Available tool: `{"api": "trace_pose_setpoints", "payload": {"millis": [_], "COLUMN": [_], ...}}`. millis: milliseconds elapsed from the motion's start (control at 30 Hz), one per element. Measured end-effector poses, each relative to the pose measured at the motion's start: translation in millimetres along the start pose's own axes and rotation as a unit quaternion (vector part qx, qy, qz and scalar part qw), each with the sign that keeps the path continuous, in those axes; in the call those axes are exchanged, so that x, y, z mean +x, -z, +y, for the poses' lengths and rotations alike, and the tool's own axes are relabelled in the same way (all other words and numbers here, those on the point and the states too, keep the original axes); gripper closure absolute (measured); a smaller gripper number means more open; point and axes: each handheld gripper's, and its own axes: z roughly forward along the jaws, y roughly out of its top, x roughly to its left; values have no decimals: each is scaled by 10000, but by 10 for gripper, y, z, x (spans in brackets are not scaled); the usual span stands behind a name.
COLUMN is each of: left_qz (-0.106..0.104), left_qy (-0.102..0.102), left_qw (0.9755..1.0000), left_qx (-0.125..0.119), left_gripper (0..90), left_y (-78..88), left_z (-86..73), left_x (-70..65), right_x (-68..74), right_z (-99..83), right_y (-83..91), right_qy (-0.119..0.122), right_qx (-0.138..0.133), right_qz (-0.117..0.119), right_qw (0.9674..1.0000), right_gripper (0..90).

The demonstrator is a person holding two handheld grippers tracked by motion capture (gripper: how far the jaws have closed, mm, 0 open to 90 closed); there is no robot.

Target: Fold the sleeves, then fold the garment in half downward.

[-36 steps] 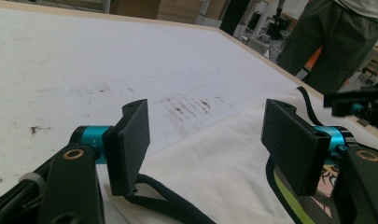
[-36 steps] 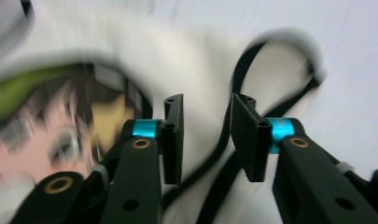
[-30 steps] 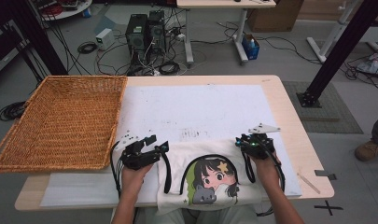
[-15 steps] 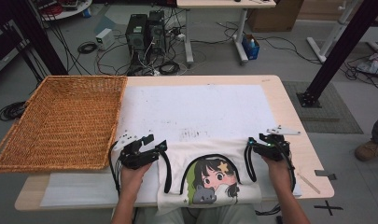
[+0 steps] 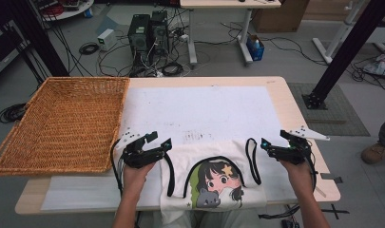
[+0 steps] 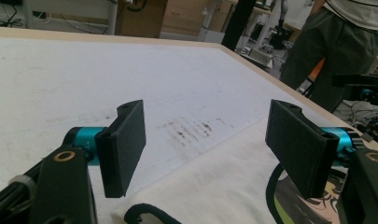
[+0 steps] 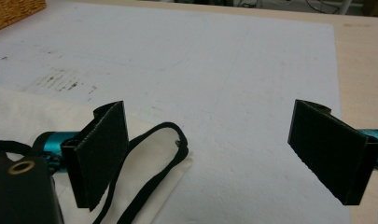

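Your left hand-held gripper (image 5: 162,144) is hovering spread, holding nothing, at the left strap of the printed tote bag (image 5: 214,178) lying flat at the worktop's (image 5: 275,88) near edge. Your right hand-held gripper (image 5: 265,143) has just been opening, nothing between its jaws, beside the right strap (image 5: 251,159).

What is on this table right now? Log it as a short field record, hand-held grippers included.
garment: white tank top with cartoon girl print and black trim, spread flat at the near edge
left hand-held gripper: open, over the top's left strap
right hand-held gripper: jaws just opened, nothing between them, beside the right strap
basket: wicker tray, far left
surface: white mat
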Motion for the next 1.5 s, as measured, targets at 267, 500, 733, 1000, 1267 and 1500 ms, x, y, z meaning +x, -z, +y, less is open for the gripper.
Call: {"api": "trace_pose_setpoints", "payload": {"millis": [267,500,733,1000,1267,1500], "left_qz": [29,63,93,456,489,467], "left_qy": [-17,6,-8,-123,-116,-403], "left_qw": [10000,9997,9980,9892,9808,9760], "left_qx": [38,230,620,1388,1884,2091], "left_gripper": [287,287,289,290,339,651], "left_y": [5,-52,-148,-320,-467,-406], "left_z": [2,1,-24,-98,-170,-177], "left_x": [20,60,124,278,350,361], "right_x": [7,3,21,73,166,162], "right_z": [15,33,69,105,64,18], "right_y": [1,-15,-109,-394,-785,-765], "right_qy": [28,5,5,37,380,823], "right_qx": [13,36,190,729,1601,1867], "right_qz": [86,107,204,542,831,896], "right_qw": [10000,9999,9996,9959,9829,9749], "right_gripper": [118,118,118,188,371,707]}}
